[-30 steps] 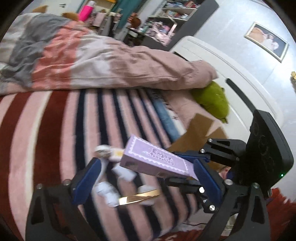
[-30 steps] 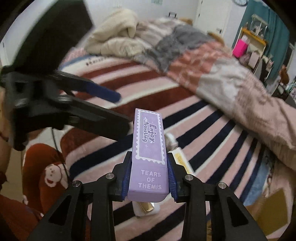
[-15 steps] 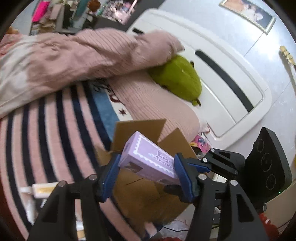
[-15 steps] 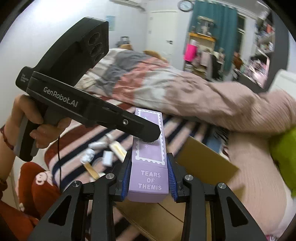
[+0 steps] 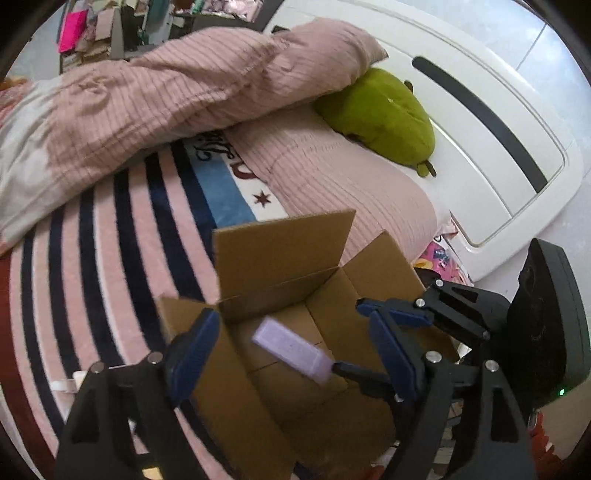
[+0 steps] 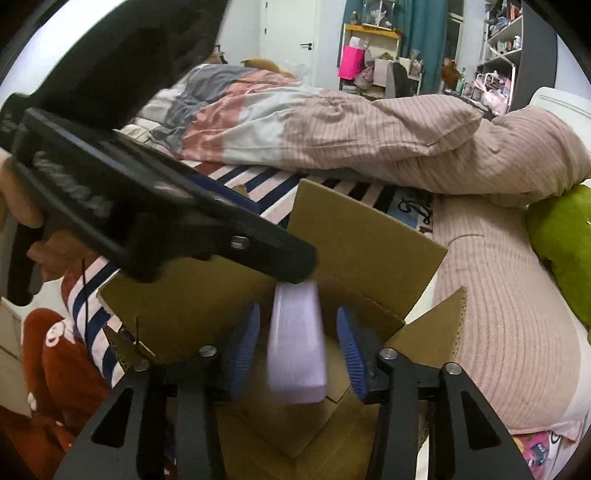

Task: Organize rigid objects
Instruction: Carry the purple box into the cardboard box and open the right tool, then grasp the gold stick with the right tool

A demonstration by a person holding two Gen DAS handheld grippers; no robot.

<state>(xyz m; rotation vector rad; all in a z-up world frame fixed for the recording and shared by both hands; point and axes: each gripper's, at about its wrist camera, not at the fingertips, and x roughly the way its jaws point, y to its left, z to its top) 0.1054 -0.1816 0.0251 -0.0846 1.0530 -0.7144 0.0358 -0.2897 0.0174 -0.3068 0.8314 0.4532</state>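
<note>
An open cardboard box (image 5: 280,258) sits on the striped bedspread (image 5: 110,236) near a green plush (image 5: 384,114). Both grippers, left (image 5: 291,347) and right (image 6: 297,350), gape wide around the blurred purple box (image 6: 297,354), touching nothing.

Setting: home bedroom. Bed (image 5: 110,236) with striped blanket, pink quilt (image 6: 369,125), green plush pillow (image 5: 380,114) against white headboard (image 5: 491,122). Cluttered shelves (image 6: 506,40), teal curtain (image 6: 424,33), white door (image 6: 288,40) behind.

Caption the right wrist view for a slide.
Open right gripper releases blurred purple box into the cardboard box.
</note>
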